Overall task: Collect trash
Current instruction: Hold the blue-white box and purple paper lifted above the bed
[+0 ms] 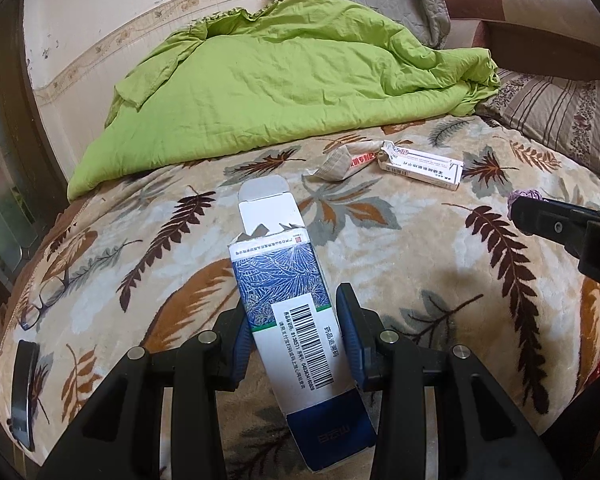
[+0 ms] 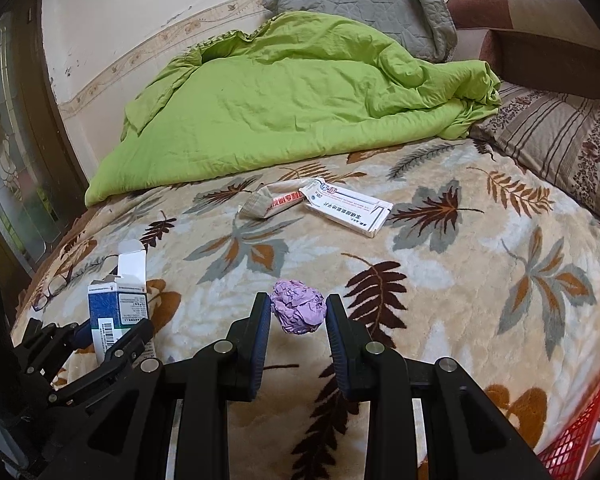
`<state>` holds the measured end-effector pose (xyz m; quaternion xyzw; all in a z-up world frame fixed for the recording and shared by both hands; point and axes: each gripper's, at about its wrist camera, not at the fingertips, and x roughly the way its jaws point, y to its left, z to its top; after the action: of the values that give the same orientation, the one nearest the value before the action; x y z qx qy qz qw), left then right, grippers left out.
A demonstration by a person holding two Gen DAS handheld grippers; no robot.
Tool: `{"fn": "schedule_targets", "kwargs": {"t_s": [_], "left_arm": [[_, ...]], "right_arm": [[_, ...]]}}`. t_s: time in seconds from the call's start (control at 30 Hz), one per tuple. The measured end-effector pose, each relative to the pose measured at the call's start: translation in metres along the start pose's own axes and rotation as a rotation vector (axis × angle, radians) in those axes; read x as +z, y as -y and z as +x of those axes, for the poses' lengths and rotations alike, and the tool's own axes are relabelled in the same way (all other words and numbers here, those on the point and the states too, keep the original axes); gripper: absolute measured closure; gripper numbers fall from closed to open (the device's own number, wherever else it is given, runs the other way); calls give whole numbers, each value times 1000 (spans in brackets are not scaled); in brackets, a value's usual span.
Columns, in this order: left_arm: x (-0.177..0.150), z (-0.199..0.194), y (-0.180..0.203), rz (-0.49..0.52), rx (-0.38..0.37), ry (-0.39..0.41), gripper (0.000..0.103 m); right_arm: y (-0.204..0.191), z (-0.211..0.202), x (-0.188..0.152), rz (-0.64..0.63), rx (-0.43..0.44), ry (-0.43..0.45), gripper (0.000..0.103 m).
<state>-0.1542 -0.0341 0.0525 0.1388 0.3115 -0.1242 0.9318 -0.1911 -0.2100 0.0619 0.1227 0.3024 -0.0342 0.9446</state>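
A blue and white medicine box [image 1: 288,300], its top flap torn open, sits between the fingers of my left gripper [image 1: 290,300], which is shut on it. The right wrist view shows that box [image 2: 114,308] upright in the left gripper [image 2: 112,328], over the bed's left side. My right gripper [image 2: 298,308] is shut on a crumpled purple wad [image 2: 298,314], whose tip [image 1: 522,197] shows at the right gripper [image 1: 520,210]. Further back on the leaf-patterned blanket [image 2: 440,300] lie a crumpled paper wrapper [image 2: 266,205] and a flattened white box [image 2: 348,209].
A green quilt [image 2: 284,100] is heaped at the back, with a grey pillow [image 2: 364,0] behind and a striped pillow [image 2: 560,148] on the right. Eyeglasses [image 1: 46,296] and a flat black object [image 1: 22,388] lie near the bed's left edge. A red mesh basket [image 2: 580,432] is at lower right.
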Motion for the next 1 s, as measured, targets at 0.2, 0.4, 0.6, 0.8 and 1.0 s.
{"fn": "schedule_targets", "kwargs": {"t_s": [0.2,0.4,0.6,0.8,1.0], "left_arm": [[0,4,-2,-5,-5,-7,65],[0,8,-3,-11,-14,-16,65],[1,14,-3,-30,-35,-33,65],[1,17,-4,-50,-73,-46,65],[1,13,1,-36,-108,-25,65]], "right_arm": [[1,1,0,4,1,-3,73],[1,3,0,6,2,-5,73],[2,8,0,23,13,-13,73],[0,10,0,18,16,-18,73],[0,10,0,21,17,-17,73]]}}
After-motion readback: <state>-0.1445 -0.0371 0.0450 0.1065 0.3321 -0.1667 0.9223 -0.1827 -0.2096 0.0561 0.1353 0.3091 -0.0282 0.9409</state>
